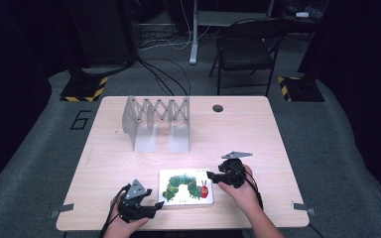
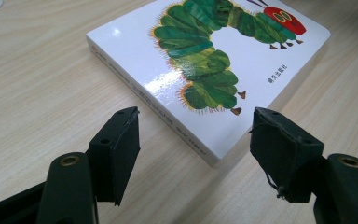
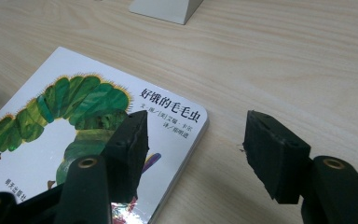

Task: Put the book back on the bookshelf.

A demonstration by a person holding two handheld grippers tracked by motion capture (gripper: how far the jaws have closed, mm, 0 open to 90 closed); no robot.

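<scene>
Book [image 1: 186, 187] flat on desk [image 1: 238, 129], long axis left-right, between both claws.
Left claw [image 1: 158, 204] spread at near-left corner; right claw [image 1: 211, 174] spread over far-right corner, nearer.

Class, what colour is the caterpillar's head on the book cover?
Red, on the book; clearest in the left gripper view.

The right gripper's near finger [image 3: 128, 154] is covering the caterpillar's head on the book [image 3: 74, 121]; its small spine lettering is perhaps unreadably blurred.
</scene>
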